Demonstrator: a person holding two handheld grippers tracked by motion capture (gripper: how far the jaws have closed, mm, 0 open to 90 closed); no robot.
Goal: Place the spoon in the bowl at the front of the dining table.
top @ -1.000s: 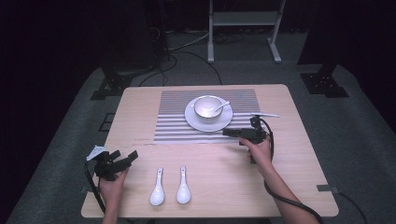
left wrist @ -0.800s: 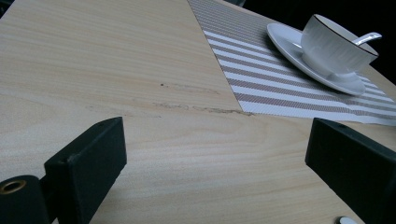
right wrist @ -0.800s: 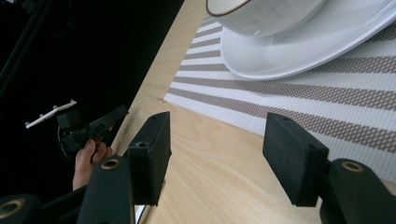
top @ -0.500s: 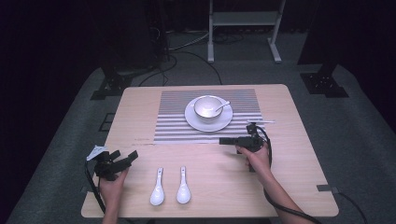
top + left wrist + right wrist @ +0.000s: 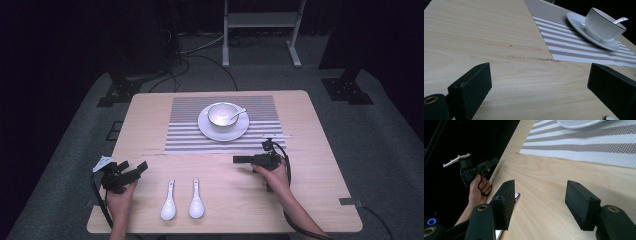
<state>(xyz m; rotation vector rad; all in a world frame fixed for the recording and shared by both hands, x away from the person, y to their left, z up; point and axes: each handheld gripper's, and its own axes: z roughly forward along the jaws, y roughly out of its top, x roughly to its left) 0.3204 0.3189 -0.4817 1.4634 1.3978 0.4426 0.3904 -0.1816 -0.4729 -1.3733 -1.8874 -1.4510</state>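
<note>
both grippers hold nothing, fingers wide. the right gripper (image 5: 245, 160) hovers low over the counter (image 5: 320, 200), pointing left; two spoons (image 5: 182, 201) lie ahead of its fingers and lower, between the two grippers. the left gripper (image 5: 134, 170) sits just left of the spoons. the bowl (image 5: 222, 115), with a spoon in it, is on its saucer (image 5: 240, 132) well beyond. a low sweep could likely knock a spoon aside or pinch both.

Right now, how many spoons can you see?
3: two white spoons lie side by side near the table's front edge, and one rests in the bowl on the plate.
</note>
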